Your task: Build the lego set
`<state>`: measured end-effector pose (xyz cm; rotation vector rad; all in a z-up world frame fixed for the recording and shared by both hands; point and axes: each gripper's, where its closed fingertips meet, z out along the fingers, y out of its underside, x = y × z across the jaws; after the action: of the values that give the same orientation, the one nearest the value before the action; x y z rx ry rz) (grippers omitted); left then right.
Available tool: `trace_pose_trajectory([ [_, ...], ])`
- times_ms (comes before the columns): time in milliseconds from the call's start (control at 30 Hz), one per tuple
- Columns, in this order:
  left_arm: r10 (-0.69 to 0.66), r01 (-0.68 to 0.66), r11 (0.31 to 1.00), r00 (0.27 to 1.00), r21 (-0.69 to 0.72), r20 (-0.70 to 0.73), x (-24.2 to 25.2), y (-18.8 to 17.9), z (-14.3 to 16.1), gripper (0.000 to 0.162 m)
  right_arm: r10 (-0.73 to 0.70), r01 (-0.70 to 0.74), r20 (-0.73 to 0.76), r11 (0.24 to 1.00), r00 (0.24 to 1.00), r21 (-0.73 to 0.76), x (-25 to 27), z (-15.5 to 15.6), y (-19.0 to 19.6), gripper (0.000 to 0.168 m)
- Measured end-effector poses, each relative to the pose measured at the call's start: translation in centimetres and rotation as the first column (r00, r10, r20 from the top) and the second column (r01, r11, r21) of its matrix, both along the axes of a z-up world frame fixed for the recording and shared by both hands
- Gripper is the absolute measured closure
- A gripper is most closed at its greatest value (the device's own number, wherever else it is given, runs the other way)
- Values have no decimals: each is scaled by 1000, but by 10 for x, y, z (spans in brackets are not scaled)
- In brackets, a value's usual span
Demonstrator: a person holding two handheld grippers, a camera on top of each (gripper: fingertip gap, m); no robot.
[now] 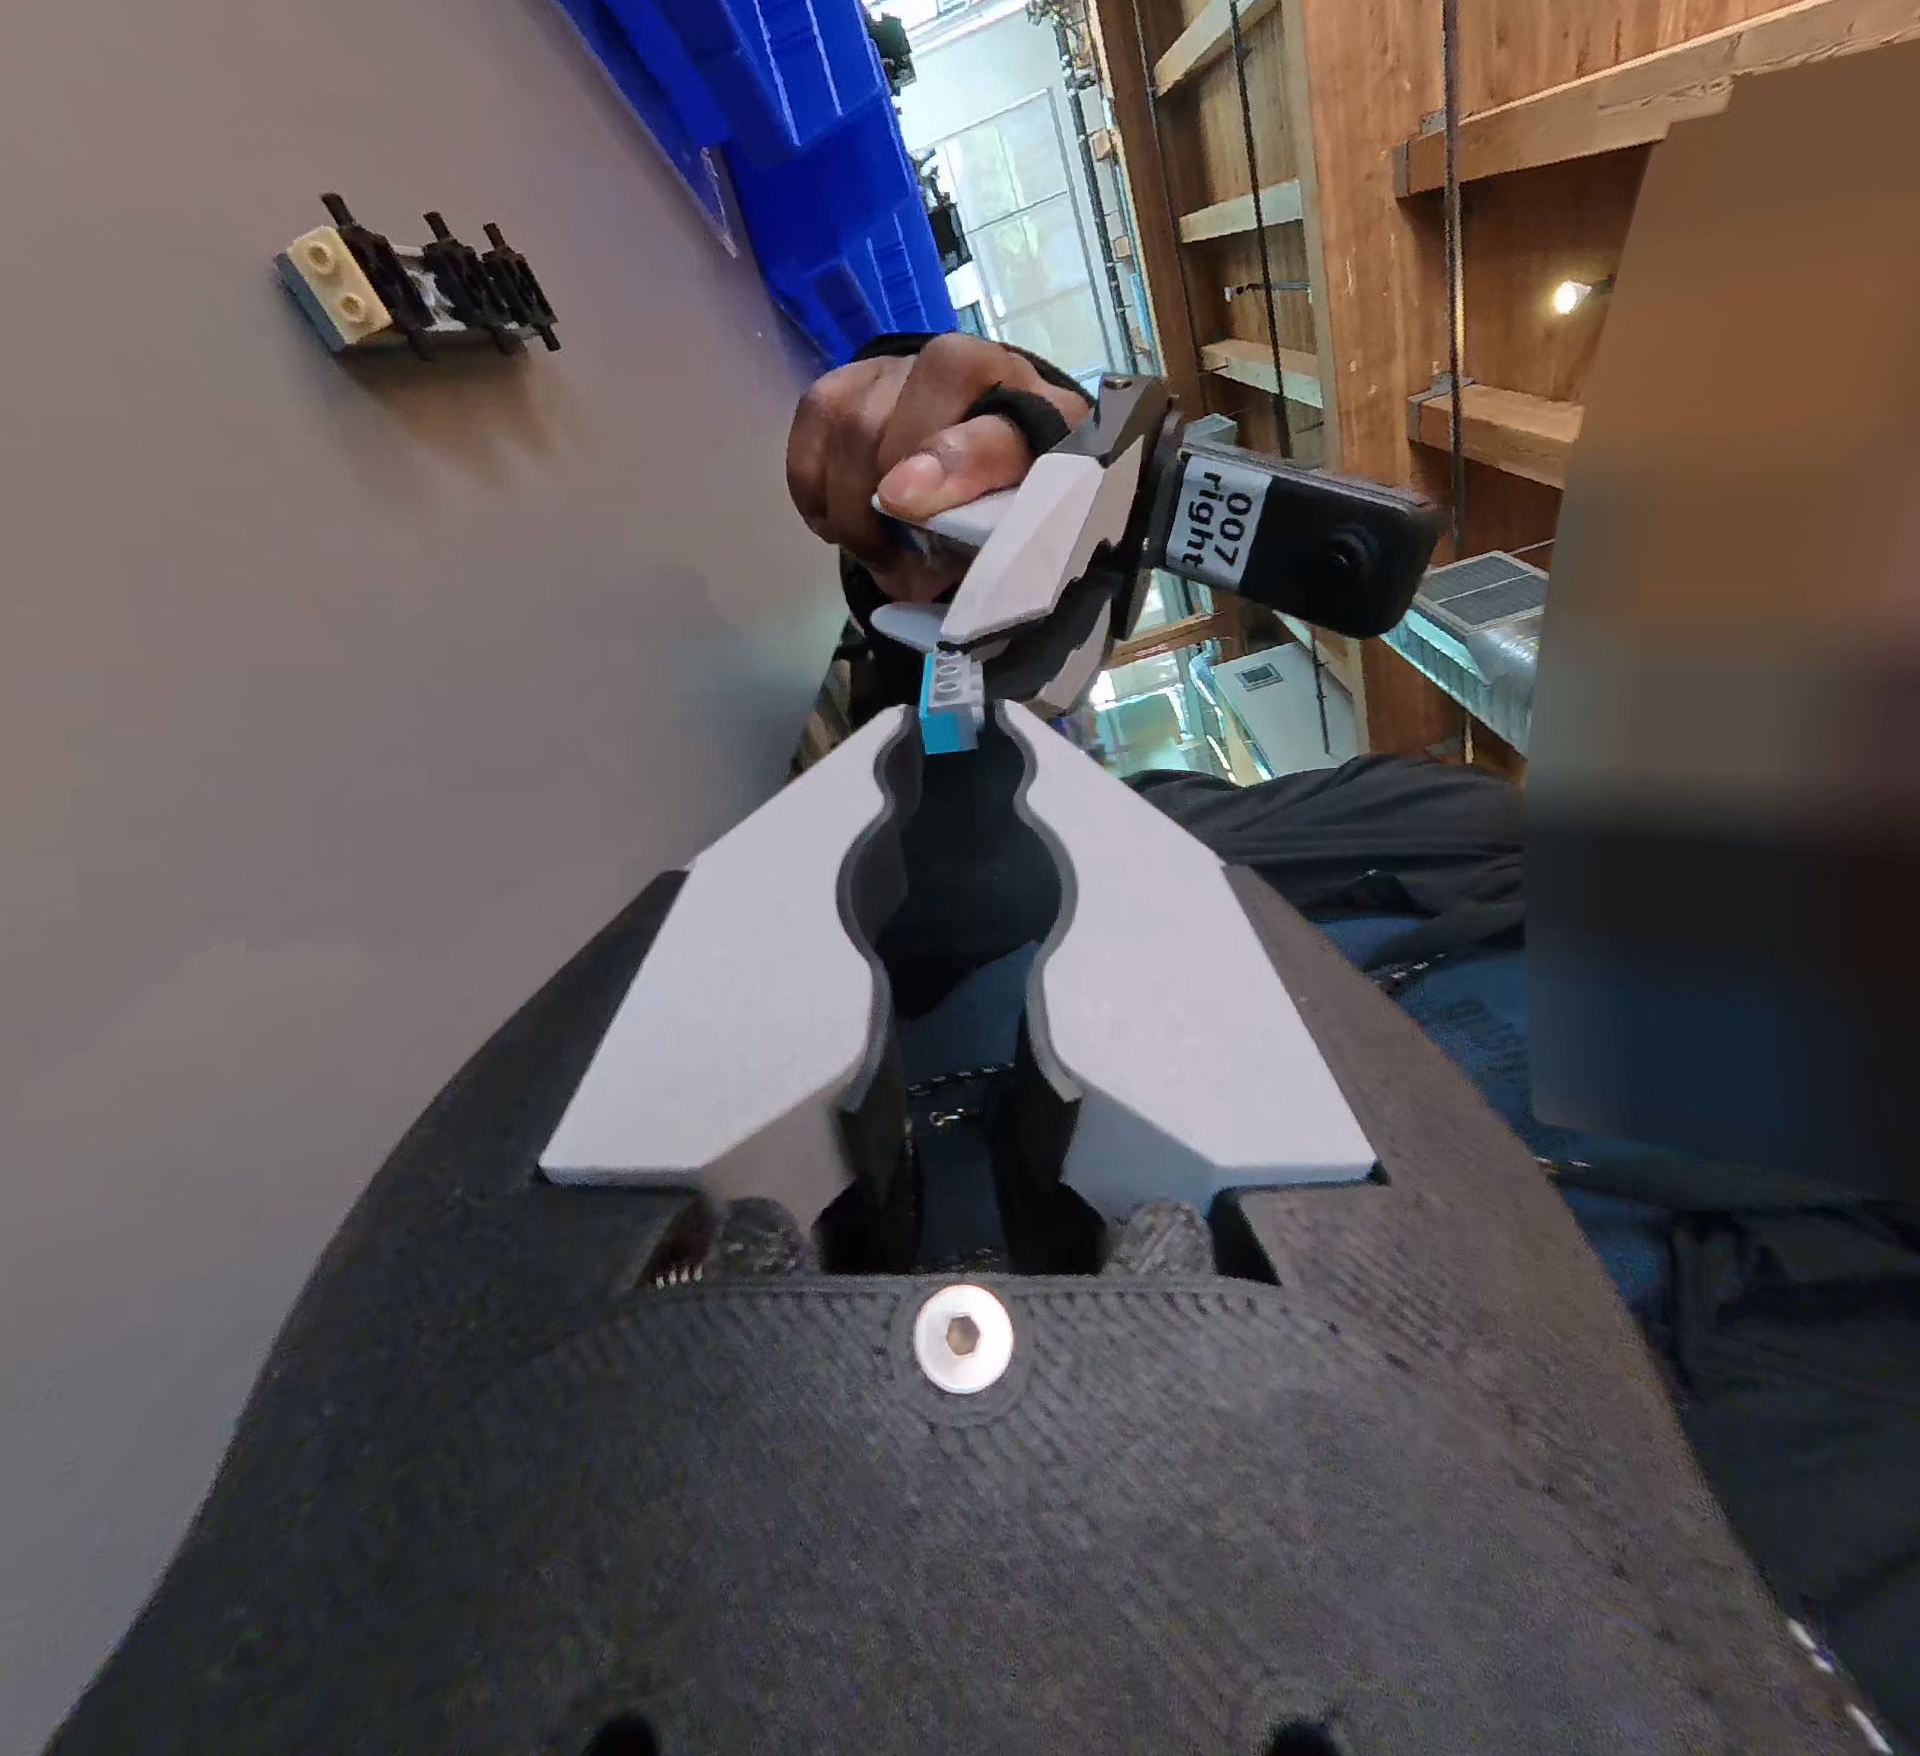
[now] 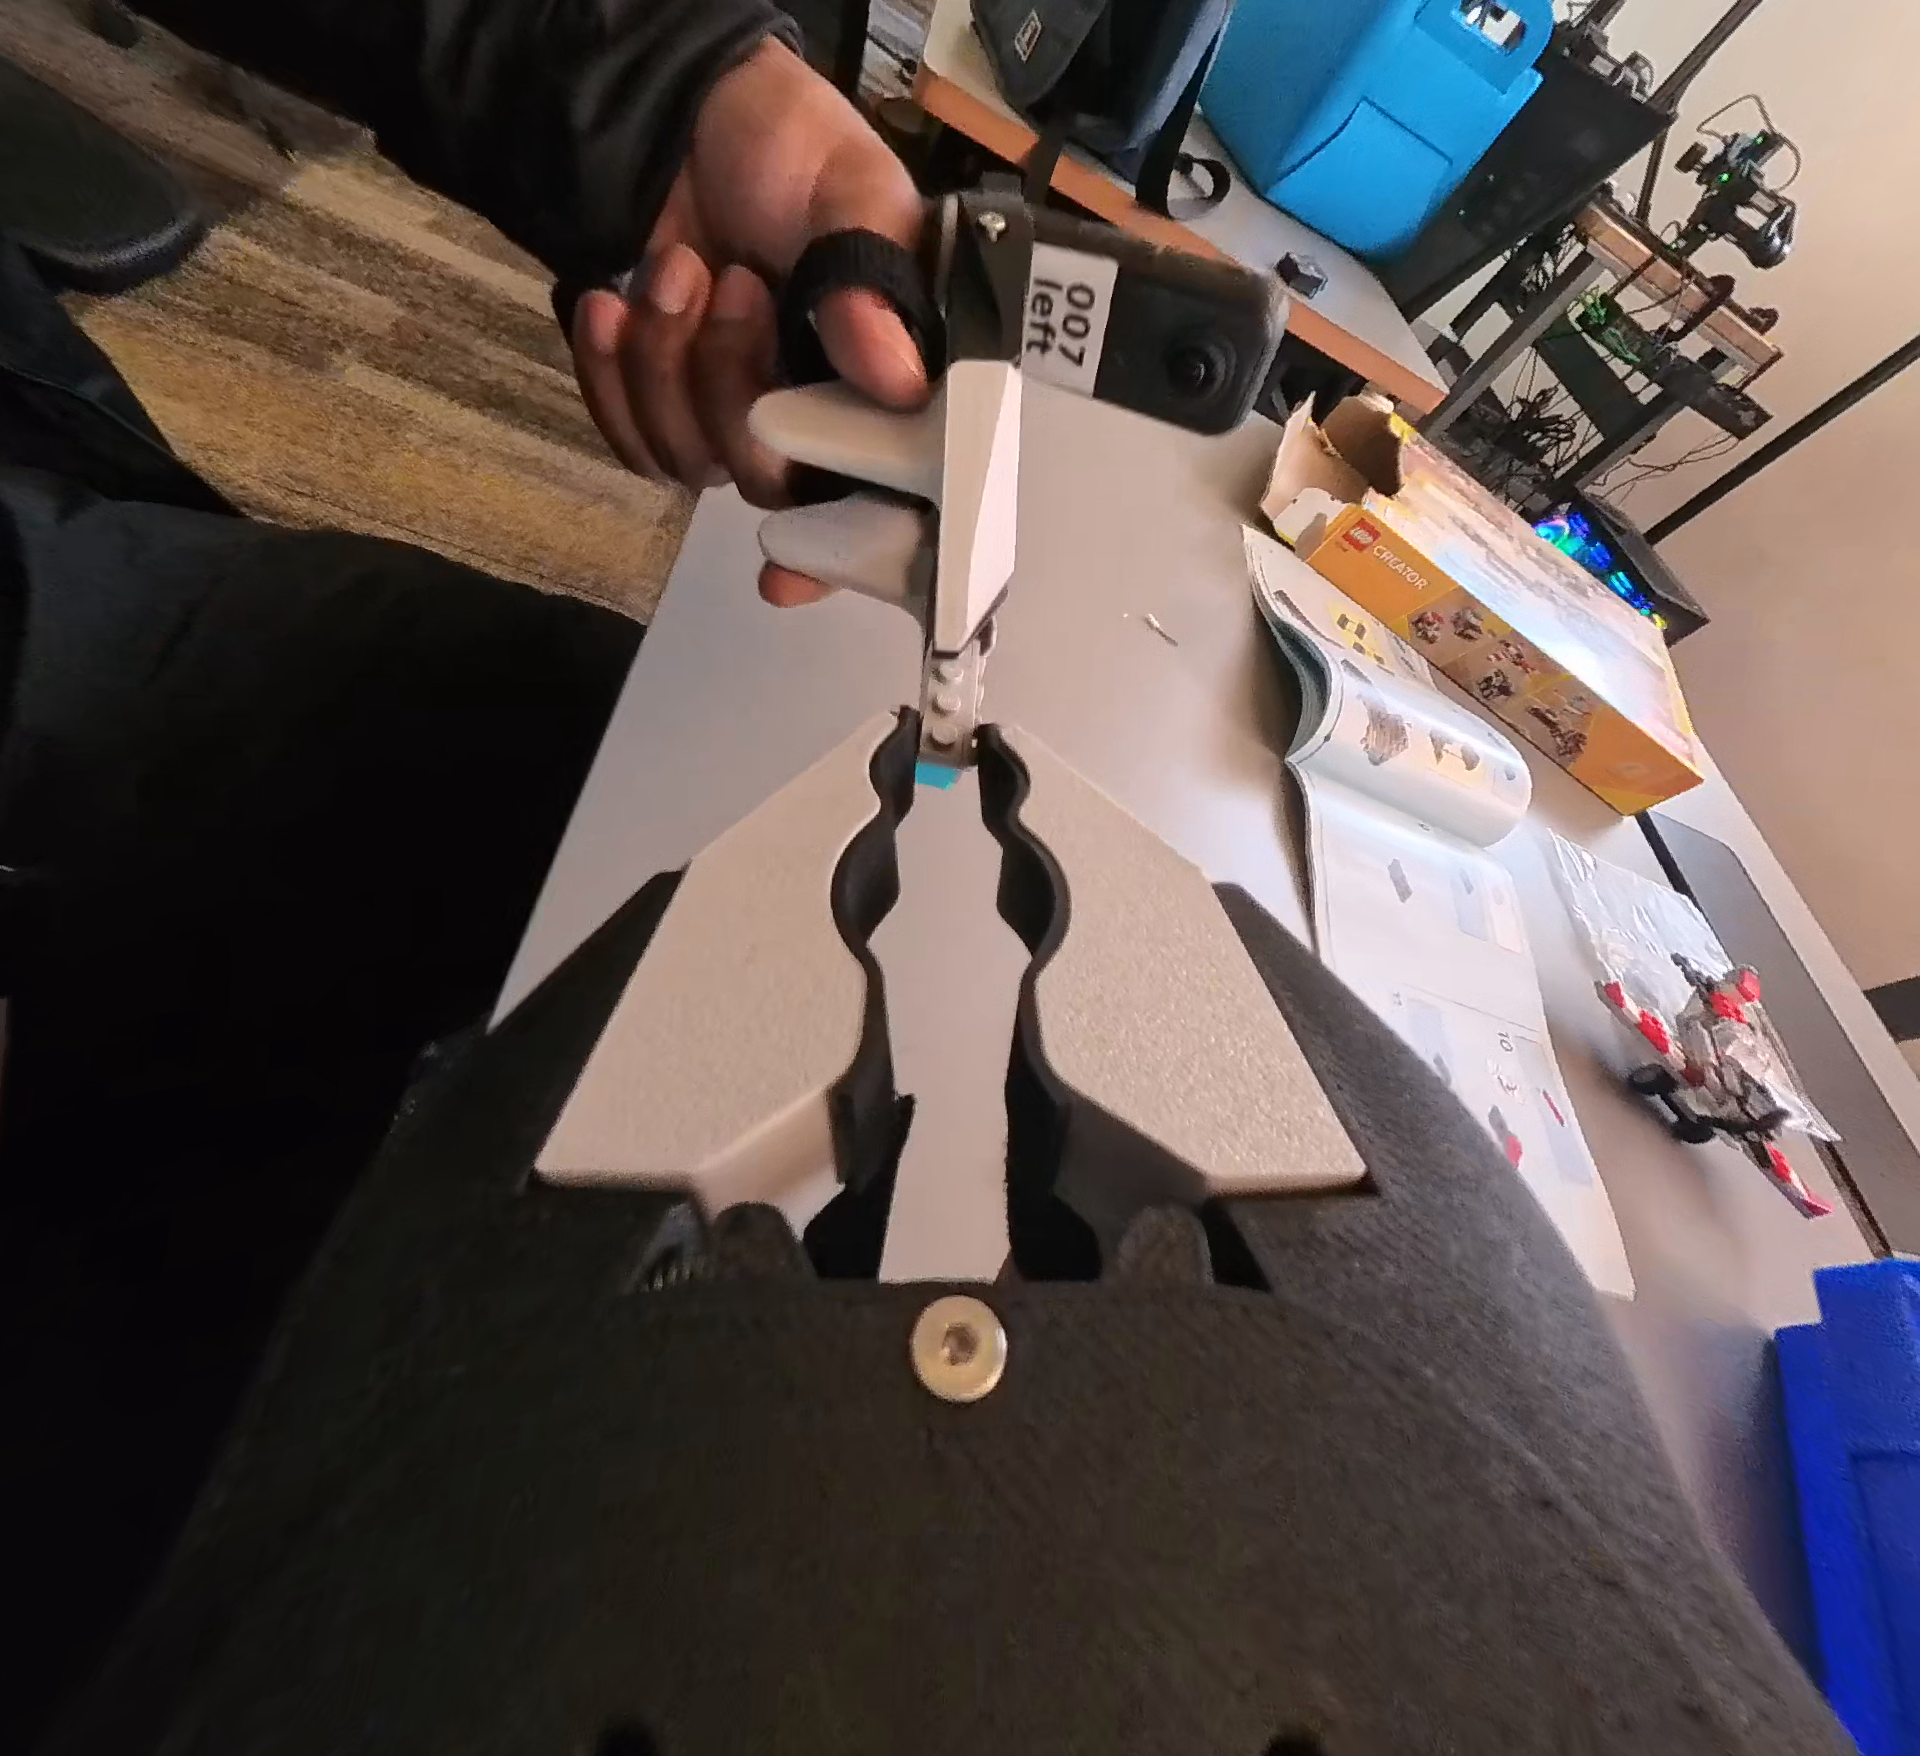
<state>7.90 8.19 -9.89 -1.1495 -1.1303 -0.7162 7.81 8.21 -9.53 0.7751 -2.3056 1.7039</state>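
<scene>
A small lego assembly, a grey studded plate (image 1: 948,676) on a light-blue piece (image 1: 943,732), is held in the air between both grippers, which meet tip to tip. My left gripper (image 1: 951,727) is shut on one end of it. My right gripper (image 1: 961,652) is shut on the other end. In the right wrist view the same assembly (image 2: 948,719) sits between the tips of my right gripper (image 2: 945,756), with my left gripper (image 2: 961,652) clamped on it from beyond. A partial build (image 1: 416,283) of tan and black pieces on a grey base lies on the table (image 1: 312,667).
Blue bins (image 1: 748,44) line the table's far side; one (image 2: 1860,1457) shows at lower right. A yellow lego box (image 2: 1507,657), an open instruction booklet (image 2: 1403,771) and a clear bag holding a red-and-grey model (image 2: 1714,1072) lie on the table (image 2: 1122,667). Less than 4 cm separates the two grippers' tips.
</scene>
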Motion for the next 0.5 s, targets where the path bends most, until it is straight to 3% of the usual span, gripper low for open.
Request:
trace_pose_trajectory([
  [133,2,-6,998,999,-70,-51,1,6,-7,141,1,-1,8,1000,1000,1,3,-3,-2,156],
  [200,12,-16,999,997,-49,-71,1,10,-6,150,-11,11,-6,1000,1000,5,5,-6,-1,156],
  [500,56,-54,997,997,56,-45,0,17,-10,150,-32,32,-23,999,999,5,4,-12,6,156],
])
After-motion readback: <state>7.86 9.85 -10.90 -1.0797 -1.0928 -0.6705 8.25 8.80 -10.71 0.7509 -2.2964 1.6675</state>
